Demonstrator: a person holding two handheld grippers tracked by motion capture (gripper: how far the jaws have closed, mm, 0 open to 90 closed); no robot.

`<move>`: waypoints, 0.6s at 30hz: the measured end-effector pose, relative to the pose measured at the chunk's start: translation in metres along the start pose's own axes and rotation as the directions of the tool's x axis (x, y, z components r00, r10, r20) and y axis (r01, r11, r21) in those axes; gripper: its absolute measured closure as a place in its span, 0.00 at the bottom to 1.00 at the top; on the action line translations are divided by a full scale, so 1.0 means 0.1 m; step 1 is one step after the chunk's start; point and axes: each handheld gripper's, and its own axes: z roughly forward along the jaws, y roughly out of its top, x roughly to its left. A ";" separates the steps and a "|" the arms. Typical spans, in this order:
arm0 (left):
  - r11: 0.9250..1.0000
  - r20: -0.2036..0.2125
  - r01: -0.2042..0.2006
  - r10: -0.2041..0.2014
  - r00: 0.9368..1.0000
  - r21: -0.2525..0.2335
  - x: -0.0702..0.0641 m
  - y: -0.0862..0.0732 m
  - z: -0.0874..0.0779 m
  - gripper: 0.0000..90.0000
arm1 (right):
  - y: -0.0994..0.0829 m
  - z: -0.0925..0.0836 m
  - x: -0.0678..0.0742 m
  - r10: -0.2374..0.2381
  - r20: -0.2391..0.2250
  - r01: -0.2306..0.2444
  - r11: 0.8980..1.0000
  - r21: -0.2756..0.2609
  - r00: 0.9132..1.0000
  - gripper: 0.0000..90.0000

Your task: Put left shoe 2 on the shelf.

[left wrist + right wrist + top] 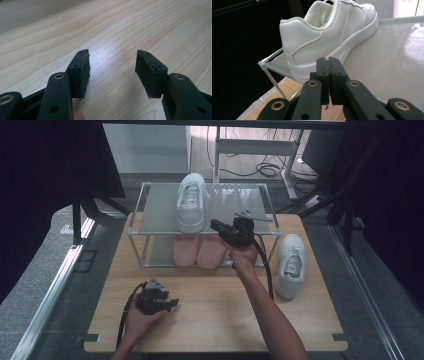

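Under the rack's top shelf (160, 215), your pink slippers (198, 251) show toes only; heels hidden. In the right gripper view, white sneaker (329, 32) on that shelf: toe cut off by the top edge.

Desk (210, 320): light wood-grain top, carrying everything listed | pink slippers (199, 251): a pair, side by side on the rack's lower level | second white sneaker (291, 264): on the desk, right of the rack, toe pointing away | floor cables (267, 168): coiled behind the desk by a metal frame leg.
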 end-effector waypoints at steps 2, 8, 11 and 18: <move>1.000 0.000 0.000 0.000 1.000 0.001 0.00 0.00 0.00 0.51 | -0.03 -0.06 -0.01 -0.004 0.007 0.004 1.000 -0.002 1.000 0.93; 1.000 0.003 -0.004 0.004 1.000 0.000 0.01 0.01 0.01 0.51 | -0.16 -0.24 -0.11 -0.005 0.010 0.005 1.000 -0.004 1.000 0.89; 1.000 0.002 0.001 -0.001 1.000 0.002 0.00 0.01 0.02 0.51 | -0.24 -0.33 -0.17 -0.002 0.017 0.002 1.000 -0.008 1.000 0.88; 1.000 0.001 0.002 -0.002 1.000 0.004 0.00 0.01 0.01 0.51 | -0.41 -0.59 -0.23 -0.011 0.022 0.012 1.000 -0.017 1.000 0.85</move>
